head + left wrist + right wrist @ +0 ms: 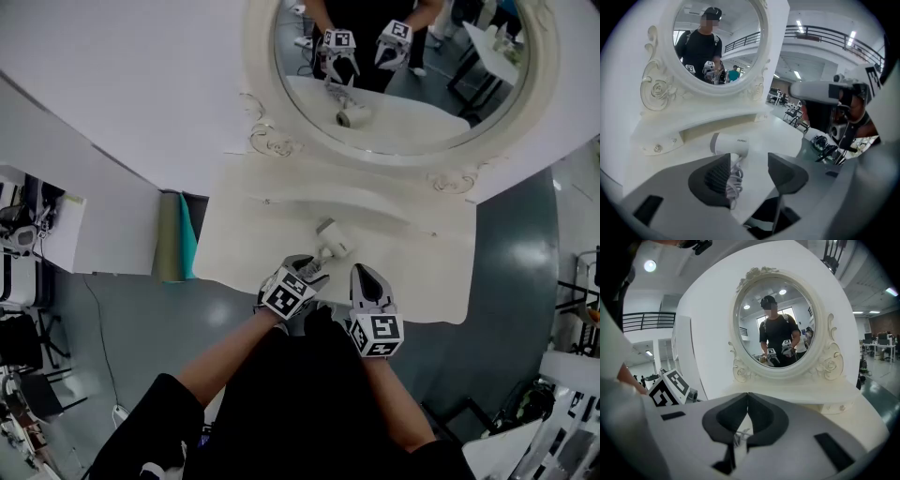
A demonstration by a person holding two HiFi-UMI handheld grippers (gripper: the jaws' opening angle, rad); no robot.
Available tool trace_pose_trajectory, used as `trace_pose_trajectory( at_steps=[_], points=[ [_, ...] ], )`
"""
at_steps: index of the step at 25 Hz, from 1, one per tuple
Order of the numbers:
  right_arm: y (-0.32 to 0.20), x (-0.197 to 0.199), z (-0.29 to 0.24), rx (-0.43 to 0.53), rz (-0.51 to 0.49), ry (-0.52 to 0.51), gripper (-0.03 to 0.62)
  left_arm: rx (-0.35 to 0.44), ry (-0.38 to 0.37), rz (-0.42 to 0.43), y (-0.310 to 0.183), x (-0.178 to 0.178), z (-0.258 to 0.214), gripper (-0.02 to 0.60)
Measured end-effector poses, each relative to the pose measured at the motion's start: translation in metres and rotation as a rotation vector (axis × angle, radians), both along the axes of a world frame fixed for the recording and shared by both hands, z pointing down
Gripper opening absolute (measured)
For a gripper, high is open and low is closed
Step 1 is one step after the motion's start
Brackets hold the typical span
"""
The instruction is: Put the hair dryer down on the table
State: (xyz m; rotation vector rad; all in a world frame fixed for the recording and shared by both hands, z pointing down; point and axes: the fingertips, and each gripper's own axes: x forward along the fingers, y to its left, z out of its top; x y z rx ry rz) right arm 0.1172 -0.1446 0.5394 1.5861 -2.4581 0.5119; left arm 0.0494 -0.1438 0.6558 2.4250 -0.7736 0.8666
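Observation:
A white hair dryer (pixel 333 236) lies on its side on the white vanity table (pixel 246 246), just in front of the raised back ledge. In the left gripper view the hair dryer (pixel 731 143) rests beyond the jaws, its coiled white cord (pixel 734 181) running back beside the left pad. My left gripper (pixel 310 269) (pixel 749 163) stands open just short of the dryer's handle; its pads do not press on anything. My right gripper (pixel 367 276) (pixel 747 398) hangs to the right of the dryer with its jaw tips together. A bit of cord (pixel 740 436) shows below them.
An oval mirror (pixel 403 75) in an ornate white frame stands at the back of the table and reflects the person and both grippers. A teal and olive panel (pixel 178 248) leans at the table's left end. Grey floor lies past the table's front edge.

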Motion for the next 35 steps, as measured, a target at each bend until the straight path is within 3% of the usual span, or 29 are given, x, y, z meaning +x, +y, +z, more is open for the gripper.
trace_pose_trajectory(
  at_steps=[4, 10, 13, 17, 21, 29, 35],
  points=[
    [0.018, -0.016, -0.021, 0.021, 0.007, -0.007, 0.018, 0.001, 0.084, -0.054, 0.017, -0.014, -0.029, 0.252],
    [0.041, -0.043, -0.052, 0.065, -0.006, 0.005, 0.018, 0.171, 0.159, -0.088, 0.037, -0.036, -0.093, 0.193],
    [0.053, -0.054, -0.063, 0.075, 0.003, 0.008, 0.018, 0.220, 0.223, -0.129, 0.048, -0.048, -0.123, 0.132],
    [0.065, -0.063, -0.064, 0.078, 0.015, 0.024, 0.018, 0.310, 0.212, -0.081, 0.066, -0.053, -0.145, 0.076],
    [0.081, -0.068, -0.071, 0.095, 0.032, 0.039, 0.018, 0.366, 0.294, -0.127, 0.079, -0.061, -0.171, 0.036],
    [0.098, -0.087, -0.100, 0.173, 0.086, 0.055, 0.017, 0.482, 0.379, -0.256, 0.087, -0.092, -0.211, 0.015],
    [0.105, -0.100, -0.110, 0.199, 0.103, 0.077, 0.017, 0.506, 0.383, -0.246, 0.098, -0.095, -0.218, 0.015]
  ],
)
